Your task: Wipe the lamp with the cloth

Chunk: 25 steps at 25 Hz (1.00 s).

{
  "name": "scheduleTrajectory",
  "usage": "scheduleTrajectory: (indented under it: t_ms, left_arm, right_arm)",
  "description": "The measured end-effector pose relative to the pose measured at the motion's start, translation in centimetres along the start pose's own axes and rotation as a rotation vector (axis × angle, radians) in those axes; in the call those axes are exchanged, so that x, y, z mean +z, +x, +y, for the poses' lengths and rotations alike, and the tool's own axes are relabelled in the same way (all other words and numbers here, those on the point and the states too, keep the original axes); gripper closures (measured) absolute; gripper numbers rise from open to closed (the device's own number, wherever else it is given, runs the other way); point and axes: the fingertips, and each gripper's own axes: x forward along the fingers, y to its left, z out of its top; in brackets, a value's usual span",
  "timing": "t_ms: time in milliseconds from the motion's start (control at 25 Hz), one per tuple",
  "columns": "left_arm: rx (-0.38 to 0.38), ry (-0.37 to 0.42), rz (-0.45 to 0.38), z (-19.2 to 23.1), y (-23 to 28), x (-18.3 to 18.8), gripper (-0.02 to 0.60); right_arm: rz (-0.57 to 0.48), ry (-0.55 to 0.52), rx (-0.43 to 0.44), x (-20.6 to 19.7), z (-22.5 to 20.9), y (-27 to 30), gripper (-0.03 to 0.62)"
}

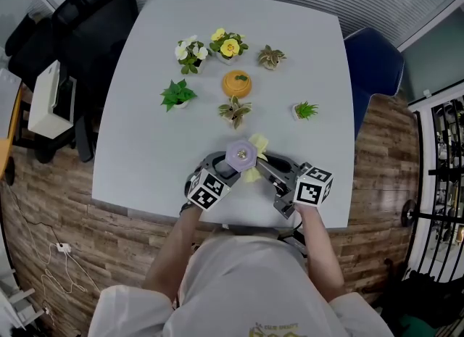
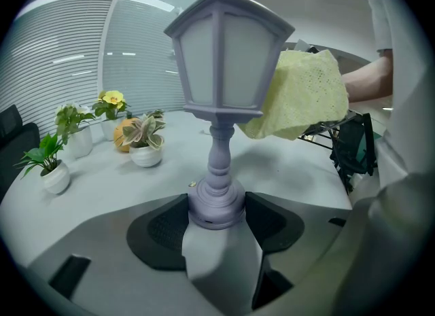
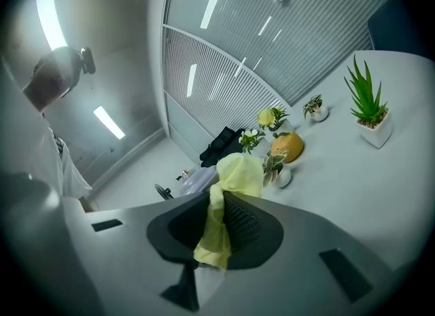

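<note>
A small lilac lantern-shaped lamp [image 2: 221, 70] stands upright near the table's front edge, its top seen from above in the head view as the lamp [image 1: 241, 155]. My left gripper [image 2: 217, 216] is shut on the lamp's round base. My right gripper [image 3: 216, 223] is shut on a yellow cloth [image 3: 234, 179]. The cloth [image 2: 299, 97] is pressed against the right side of the lamp's shade, and the cloth [image 1: 255, 160] peeks out beside the lamp top. My left gripper [image 1: 217, 172] and my right gripper [image 1: 272, 172] sit either side of the lamp.
On the white table [image 1: 145, 111] stand several small potted plants [image 1: 177, 95], yellow flowers [image 1: 229, 44] and an orange pumpkin-like ornament [image 1: 236, 82] beyond the lamp. A black chair [image 1: 87, 31] is at the left, a blue chair [image 1: 373, 64] at the right.
</note>
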Motion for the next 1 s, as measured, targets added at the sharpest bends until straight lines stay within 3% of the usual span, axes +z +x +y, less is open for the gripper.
scheduleTrajectory:
  t_ms: [480,1000]
  left_arm:
    - [0.004,0.003,0.0,0.0,0.1,0.0,0.318]
    - [0.005,0.004,0.002,0.0,0.0,0.0,0.318]
  right_arm:
    - [0.075,-0.015,-0.097,-1.3,-1.5,0.8,0.525]
    - [0.088,-0.047,-0.131,-1.8,-0.2,0.2,0.525]
